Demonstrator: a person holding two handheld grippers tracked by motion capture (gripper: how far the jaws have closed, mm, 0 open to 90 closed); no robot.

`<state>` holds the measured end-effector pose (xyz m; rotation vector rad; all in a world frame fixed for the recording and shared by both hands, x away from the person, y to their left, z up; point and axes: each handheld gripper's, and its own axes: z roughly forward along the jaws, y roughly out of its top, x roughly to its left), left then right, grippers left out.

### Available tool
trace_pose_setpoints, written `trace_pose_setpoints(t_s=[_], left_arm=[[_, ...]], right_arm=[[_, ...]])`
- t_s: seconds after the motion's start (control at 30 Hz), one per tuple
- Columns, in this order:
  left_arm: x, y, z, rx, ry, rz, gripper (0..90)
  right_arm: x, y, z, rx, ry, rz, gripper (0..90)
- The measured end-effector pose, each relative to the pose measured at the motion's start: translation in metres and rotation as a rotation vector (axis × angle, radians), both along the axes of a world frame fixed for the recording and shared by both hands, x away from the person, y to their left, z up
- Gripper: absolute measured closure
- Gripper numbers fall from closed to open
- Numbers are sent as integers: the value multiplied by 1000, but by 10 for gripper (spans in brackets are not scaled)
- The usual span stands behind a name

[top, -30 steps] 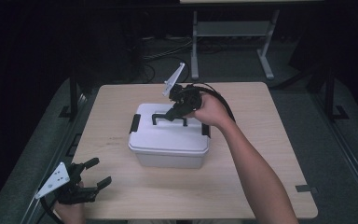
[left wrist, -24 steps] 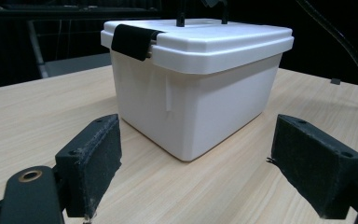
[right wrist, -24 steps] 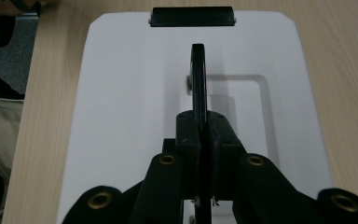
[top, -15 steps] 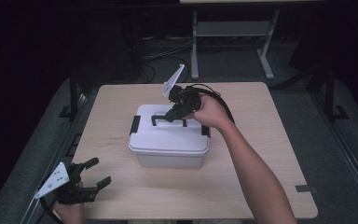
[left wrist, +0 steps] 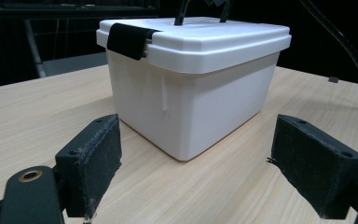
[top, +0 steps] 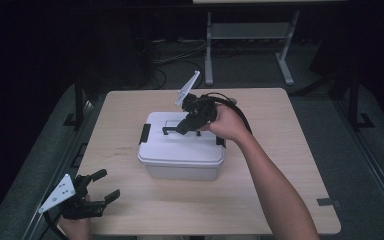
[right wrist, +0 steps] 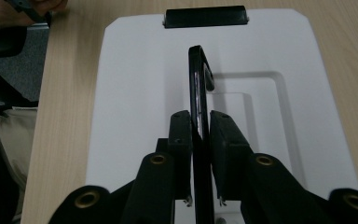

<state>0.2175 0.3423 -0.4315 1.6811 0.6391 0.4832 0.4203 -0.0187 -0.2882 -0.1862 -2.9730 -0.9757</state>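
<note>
A white lidded box (top: 181, 150) is sitting near the middle of the wooden tabletop (top: 290, 150), its lid on and a black latch (top: 144, 134) folded down over the left end. A thin black carry handle (top: 176, 131) is standing upright from a shallow recess in the lid.

The right hand-held gripper (top: 184, 128) is reaching in over the box from the far right side, and its two jaws are pinching that handle between them. In the right gripper view the handle (right wrist: 199, 93) is running straight up between the padded jaws of the right hand-held gripper (right wrist: 200, 122), which are pressing flat against both of its faces (no gap is showing on either side). Beyond the jaws, the same view is showing the lid (right wrist: 135, 84) spreading out below and the black latch (right wrist: 206, 16) at the far edge. The person's right hand (top: 227, 122) is wrapping the tool's body, with the forearm crossing the tabletop from the lower right and a cable looping over the wrist.

The left hand-held gripper (top: 104, 187) is lying low at the near left corner of the tabletop, well apart from the box, with its jaws spread wide and nothing between them. In the left gripper view those jaws of the left hand-held gripper (left wrist: 196, 163) are framing the box (left wrist: 191, 93) from a distance, one corner of it facing the camera and the latch (left wrist: 127, 39) showing on the lid's edge.
</note>
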Motion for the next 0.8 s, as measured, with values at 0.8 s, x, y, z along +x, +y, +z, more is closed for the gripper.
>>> trace_pose_setpoints(t_s=[0.8], left_arm=[[-1, -2, 0, 10, 3, -6, 157]], right_arm=[[-8, -18, 10, 58, 11, -83, 501]])
